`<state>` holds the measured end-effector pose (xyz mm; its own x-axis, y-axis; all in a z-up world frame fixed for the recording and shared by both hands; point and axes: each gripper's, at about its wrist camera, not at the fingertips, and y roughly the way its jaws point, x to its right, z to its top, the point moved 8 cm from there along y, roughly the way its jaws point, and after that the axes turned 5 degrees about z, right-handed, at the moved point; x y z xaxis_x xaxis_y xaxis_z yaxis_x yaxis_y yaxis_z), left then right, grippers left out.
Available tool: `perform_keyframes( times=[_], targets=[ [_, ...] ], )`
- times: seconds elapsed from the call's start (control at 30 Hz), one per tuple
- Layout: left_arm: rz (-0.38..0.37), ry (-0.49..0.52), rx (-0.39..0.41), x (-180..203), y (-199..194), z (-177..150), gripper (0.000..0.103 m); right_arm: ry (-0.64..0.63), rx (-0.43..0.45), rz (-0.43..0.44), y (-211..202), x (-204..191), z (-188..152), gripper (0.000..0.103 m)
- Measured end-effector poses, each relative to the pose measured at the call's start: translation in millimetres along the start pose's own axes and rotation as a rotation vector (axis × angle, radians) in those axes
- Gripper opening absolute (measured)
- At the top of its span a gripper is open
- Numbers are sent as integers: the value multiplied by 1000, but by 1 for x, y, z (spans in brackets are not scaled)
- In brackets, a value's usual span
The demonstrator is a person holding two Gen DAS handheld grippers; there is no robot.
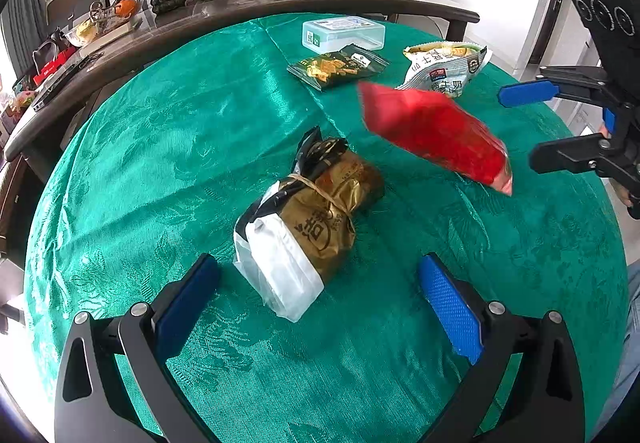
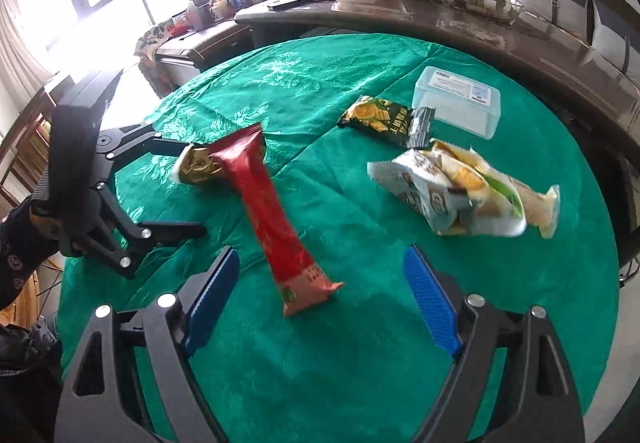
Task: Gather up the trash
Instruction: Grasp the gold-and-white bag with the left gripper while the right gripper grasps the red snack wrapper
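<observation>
A glossy emerald cloth [image 1: 168, 147] with a woven leaf pattern is covering the worktop. Lying on it are a red wrapper [image 1: 432, 131], a gold, black and white bag [image 1: 304, 219], and a dark green, yellow-printed packet [image 1: 338, 67]; the farthest pouch [image 1: 444, 69] is looking whitish, perhaps grey.

The right gripper [image 2: 320, 299] hangs over the green-clothed worktop [image 2: 320, 83] with its blue pads spread and nothing pressed between them. A red snack wrapper [image 2: 272, 215] lies lengthwise ahead of the gap, its pink end nearest. Behind its far end sits a gold packet [image 2: 196, 165], touched by the upper finger of the left gripper [image 2: 192, 191], whose jaws stand apart. To the right lie a crumpled white snack bag [image 2: 452, 191], a dark green cracker packet [image 2: 380, 119] and a clear lidded plastic box [image 2: 460, 99].
</observation>
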<state>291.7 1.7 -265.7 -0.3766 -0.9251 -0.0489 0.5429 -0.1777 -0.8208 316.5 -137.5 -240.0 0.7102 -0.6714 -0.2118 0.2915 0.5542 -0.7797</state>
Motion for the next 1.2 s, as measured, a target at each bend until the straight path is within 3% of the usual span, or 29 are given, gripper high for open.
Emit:
perform_keyframes(
  times=[0.1, 0.2, 0.27, 0.37, 0.47, 0.53, 0.6, 0.63, 0.73, 0.87, 0.97, 1.0, 1.07, 1.13, 1.2],
  targets=[
    [-73, -12, 17, -7, -5, 3, 99, -51, -79, 10, 28, -11, 5, 82],
    [-67, 3, 11, -21, -3, 7, 99, -101, -138, 20, 44, -25, 2, 81],
    [-105, 6, 8, -24, -1, 10, 99, -106, -173, 10, 47, -27, -5, 52],
    [-135, 25, 11, -19, 4, 17, 99, -35, -194, -14, 41, -19, -16, 33],
    [-149, 67, 35, -7, 2, 22, 98, 94, -175, -35, 15, -1, -29, 24],
    [-154, 75, 26, 1, 2, 21, 80, 228, -158, -55, -8, 16, -41, 23],
    [-105, 74, 22, 3, 2, 19, 55, 347, -145, -63, -31, 30, -53, 21],
    [-90, 65, 16, 5, 1, 19, 52, 390, -137, -60, -42, 34, -57, 20],
    [-89, -31, -10, 6, -7, 17, 49, 515, -135, -79, -69, 45, -68, 20],
    [-19, -159, 13, 11, -24, 13, 52, 533, -126, -165, -70, 47, -68, 20],
    [-2, -218, 34, 16, -26, 7, 60, 524, 1, -149, -58, 47, -62, 23],
    [9, -222, 37, 17, -25, 4, 73, 495, 55, -172, -56, 45, -60, 26],
    [30, -231, 39, 15, -25, -2, 88, 467, 149, -185, -57, 41, -58, 63],
    [38, -234, 52, 14, -28, -6, 89, 473, 212, -175, -61, 38, -64, 64],
    [46, -220, 54, 14, -29, -10, 93, 455, 192, -184, -58, 35, -73, 66]
  ],
)
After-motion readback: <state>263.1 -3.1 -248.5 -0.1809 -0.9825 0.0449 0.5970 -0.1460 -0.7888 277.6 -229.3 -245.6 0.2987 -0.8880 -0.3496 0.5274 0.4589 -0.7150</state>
